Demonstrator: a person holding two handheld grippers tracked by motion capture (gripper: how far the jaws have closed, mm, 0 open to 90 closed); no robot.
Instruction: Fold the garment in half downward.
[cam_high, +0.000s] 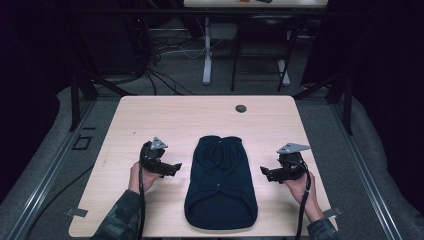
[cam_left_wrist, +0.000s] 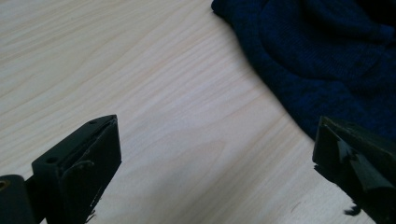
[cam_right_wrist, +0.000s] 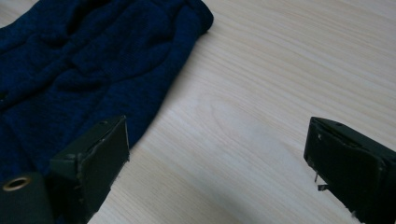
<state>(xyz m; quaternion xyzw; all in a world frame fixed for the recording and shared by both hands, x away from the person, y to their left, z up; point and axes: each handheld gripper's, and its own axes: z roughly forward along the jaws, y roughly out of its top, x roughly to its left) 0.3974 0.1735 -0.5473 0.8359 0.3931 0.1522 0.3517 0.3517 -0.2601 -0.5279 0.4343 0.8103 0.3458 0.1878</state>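
Flanking a navy knit sweater (cam_high: 220, 182) flat on the bench (cam_high: 150, 120): left gripper (cam_high: 176, 168), right gripper (cam_high: 264, 172). Both jaws wide, empty.

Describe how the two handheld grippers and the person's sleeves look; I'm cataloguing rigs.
The left black two-jaw gripper and right black two-jaw gripper have blocky rectangular jaws. Each carries a grey three-cornered plate on top and trails a black cable along the forearm. The sleeves are a dark camouflage pattern.
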